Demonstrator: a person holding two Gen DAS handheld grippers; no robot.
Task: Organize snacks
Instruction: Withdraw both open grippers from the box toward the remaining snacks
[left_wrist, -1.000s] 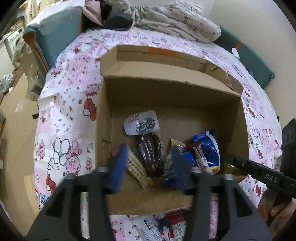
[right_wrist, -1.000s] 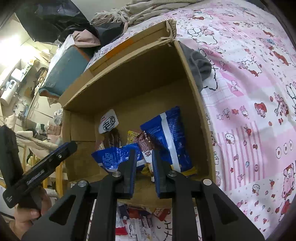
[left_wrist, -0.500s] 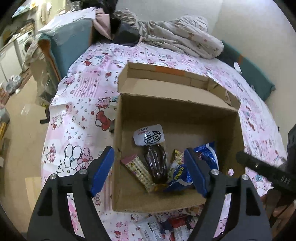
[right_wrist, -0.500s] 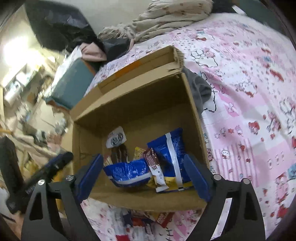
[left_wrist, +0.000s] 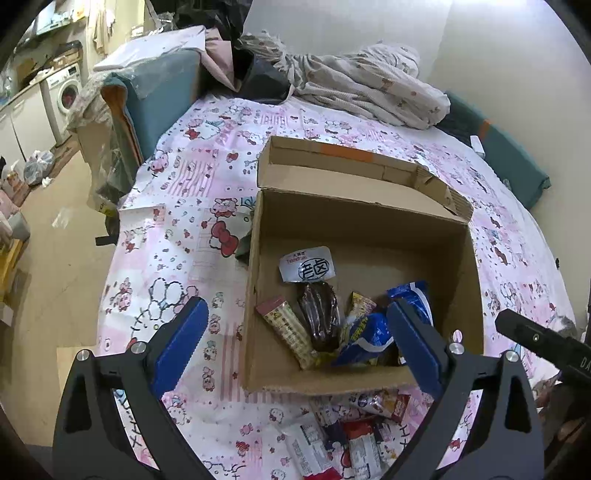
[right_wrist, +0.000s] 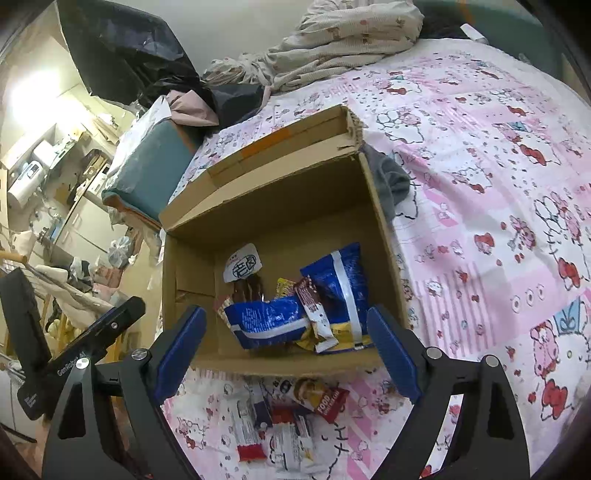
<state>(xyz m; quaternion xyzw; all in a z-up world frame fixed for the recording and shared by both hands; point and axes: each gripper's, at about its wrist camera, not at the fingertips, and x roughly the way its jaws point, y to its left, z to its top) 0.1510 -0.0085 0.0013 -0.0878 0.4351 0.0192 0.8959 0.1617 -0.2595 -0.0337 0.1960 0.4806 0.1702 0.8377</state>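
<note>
Snack packets (right_wrist: 288, 424) are heaped just before the cardboard box (right_wrist: 384, 236), below both empty, wide-spread grippers; right gripper (right_wrist: 286, 350) is judged nearer.

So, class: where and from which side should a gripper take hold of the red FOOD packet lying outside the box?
Grip the red FOOD packet across its short width, from straight above: it lies flat on the pink sheet, its free end pointing right, clear of the other wrappers.
</note>
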